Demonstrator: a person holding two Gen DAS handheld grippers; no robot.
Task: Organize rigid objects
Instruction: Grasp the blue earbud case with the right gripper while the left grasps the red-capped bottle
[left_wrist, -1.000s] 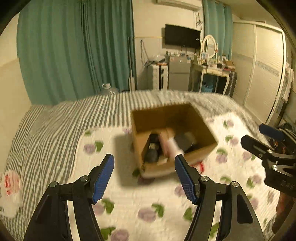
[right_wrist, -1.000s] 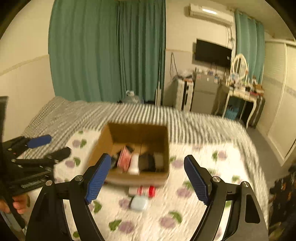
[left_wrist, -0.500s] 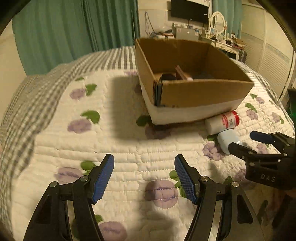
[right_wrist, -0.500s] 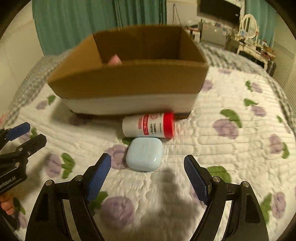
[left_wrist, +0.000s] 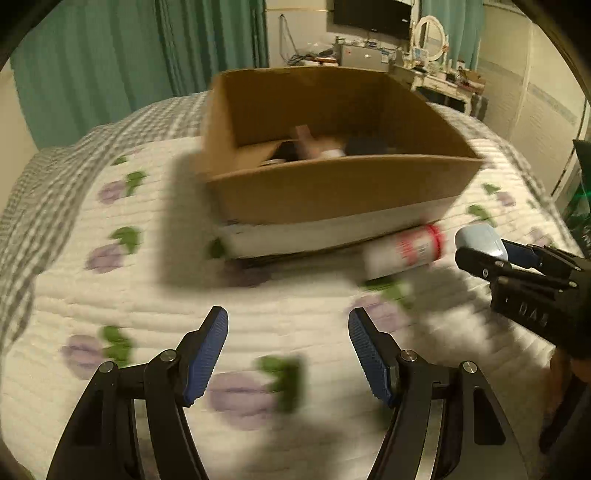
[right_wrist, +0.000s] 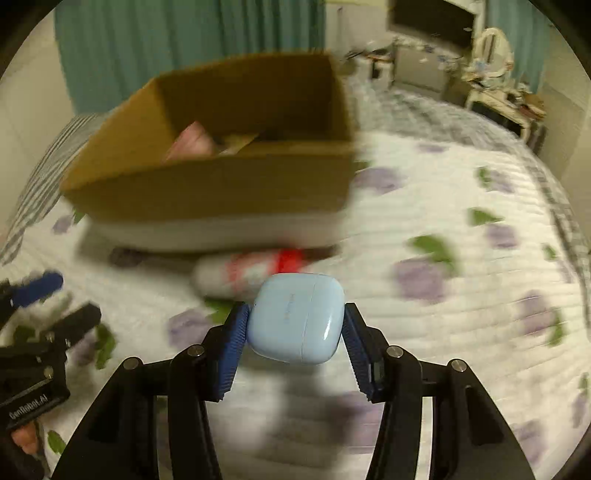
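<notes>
— Surroundings?
— White red-capped bottle (right_wrist: 251, 271) lies against the cardboard box (right_wrist: 221, 192), between it and the right gripper (right_wrist: 295, 325), which pinches the blue earbud case (right_wrist: 295, 317) above the quilt (right_wrist: 461, 295).
— Contents?
— Pink item (right_wrist: 192, 142), blurred. Left gripper (left_wrist: 288, 343) spread, empty.

The right gripper (right_wrist: 295, 332) has both blue ribbed pads pressed against a pale blue rounded plastic case (right_wrist: 297, 319) between them. The left gripper (left_wrist: 288, 347) hovers with fingers spread apart, nothing between them.

We see the box (right_wrist: 221, 184) on the bed (right_wrist: 461, 295), the bottle (right_wrist: 255, 273) lying just before its near wall. The earbud case (right_wrist: 297, 317) sits between our right claw (right_wrist: 293, 325) fingers, before the bottle; our left claw (left_wrist: 288, 332) is left of it.
</notes>
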